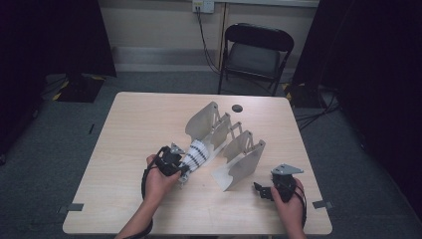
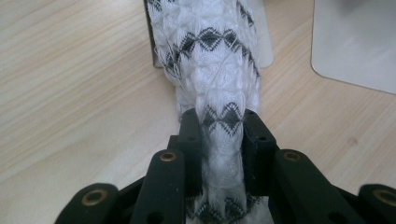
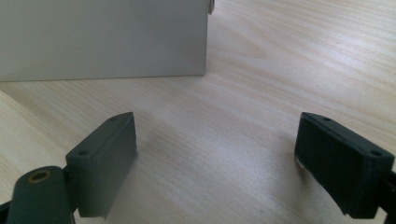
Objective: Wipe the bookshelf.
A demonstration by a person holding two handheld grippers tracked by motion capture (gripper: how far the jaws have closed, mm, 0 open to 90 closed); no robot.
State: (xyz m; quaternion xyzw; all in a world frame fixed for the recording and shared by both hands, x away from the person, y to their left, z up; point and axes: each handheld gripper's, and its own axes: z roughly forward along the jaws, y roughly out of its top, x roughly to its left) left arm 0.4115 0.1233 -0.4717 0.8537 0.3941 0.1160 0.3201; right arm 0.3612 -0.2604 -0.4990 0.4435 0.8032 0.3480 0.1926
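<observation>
At the table's middle, your left gripper (image 2: 223,128) is clenched on the patterned sock (image 2: 212,70), whose long axis runs straight ahead from the jaws onto the left grey form (image 1: 206,122). Your right gripper (image 3: 217,163) rests released near the right grey form (image 1: 244,159), farther from the sock.

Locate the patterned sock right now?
In the high view the sock sits left of table centre, pulled over the left one of two grey foot-shaped forms, its near end pinched in the left gripper.
</observation>
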